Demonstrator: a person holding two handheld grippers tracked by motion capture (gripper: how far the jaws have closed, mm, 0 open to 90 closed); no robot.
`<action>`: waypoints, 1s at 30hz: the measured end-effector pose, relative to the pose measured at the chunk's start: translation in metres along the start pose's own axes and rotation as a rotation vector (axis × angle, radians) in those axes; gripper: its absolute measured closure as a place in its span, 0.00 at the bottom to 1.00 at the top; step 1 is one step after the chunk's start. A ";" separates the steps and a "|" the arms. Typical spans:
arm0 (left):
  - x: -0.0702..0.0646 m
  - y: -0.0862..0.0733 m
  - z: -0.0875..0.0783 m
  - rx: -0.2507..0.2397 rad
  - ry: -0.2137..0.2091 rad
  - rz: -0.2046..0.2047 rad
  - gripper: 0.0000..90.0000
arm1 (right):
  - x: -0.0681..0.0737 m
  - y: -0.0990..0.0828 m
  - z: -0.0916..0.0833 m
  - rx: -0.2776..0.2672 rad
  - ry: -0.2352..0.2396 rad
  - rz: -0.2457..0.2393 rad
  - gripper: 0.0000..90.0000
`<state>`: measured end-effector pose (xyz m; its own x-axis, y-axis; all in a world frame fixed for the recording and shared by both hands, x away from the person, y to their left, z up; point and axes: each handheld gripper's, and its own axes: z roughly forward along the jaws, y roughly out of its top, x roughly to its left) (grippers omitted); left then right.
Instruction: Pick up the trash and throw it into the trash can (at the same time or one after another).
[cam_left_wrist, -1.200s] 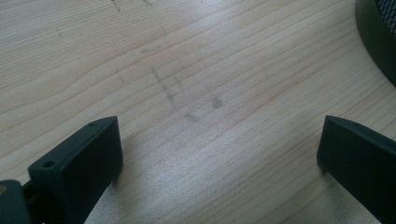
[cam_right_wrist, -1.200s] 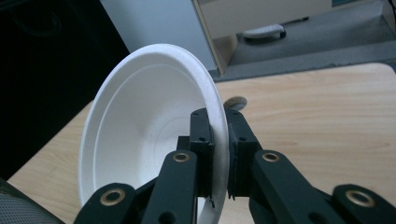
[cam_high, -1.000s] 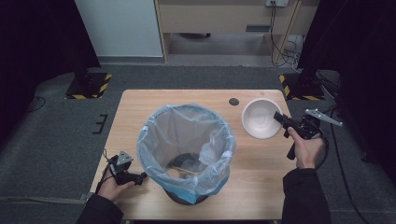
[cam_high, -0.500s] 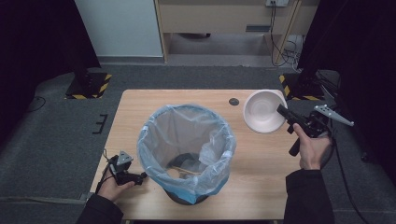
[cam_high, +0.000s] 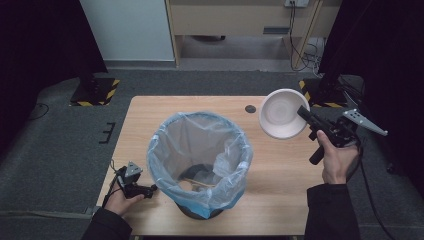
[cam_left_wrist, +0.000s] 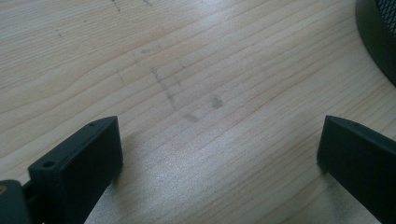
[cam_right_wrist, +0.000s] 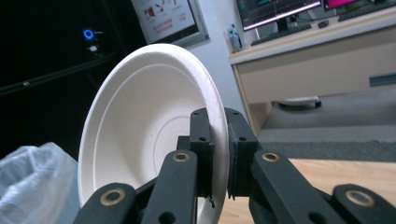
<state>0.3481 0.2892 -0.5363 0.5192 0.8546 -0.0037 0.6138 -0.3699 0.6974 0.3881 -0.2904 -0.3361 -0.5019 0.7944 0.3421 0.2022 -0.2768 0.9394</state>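
R claw (cam_right_wrist: 218, 156) clamped on white bowl (cam_high: 280, 114) rim, tilted, above worktop (cam_high: 280, 175) | L claw (cam_left_wrist: 219, 154) jaws wide apart, nothing btwn, beside lined bin (cam_high: 200, 160)

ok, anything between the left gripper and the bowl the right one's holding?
Yes: in the high view the bin with its blue liner stands between the left gripper and the white bowl.
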 end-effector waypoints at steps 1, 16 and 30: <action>0.000 0.000 0.000 0.000 0.000 0.000 0.00 | 0.002 0.001 -0.001 -0.004 0.005 -0.002 0.93; 0.000 0.000 0.000 0.000 0.000 0.000 0.00 | 0.024 0.019 -0.012 -0.074 0.071 -0.033 0.93; 0.000 0.000 0.000 0.000 0.000 0.000 0.00 | 0.059 0.034 -0.021 -0.120 0.178 -0.080 0.93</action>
<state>0.3481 0.2892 -0.5363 0.5194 0.8545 -0.0033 0.6138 -0.3704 0.6971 0.3482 -0.2643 -0.2841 -0.6549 0.7113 0.2552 0.0595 -0.2881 0.9557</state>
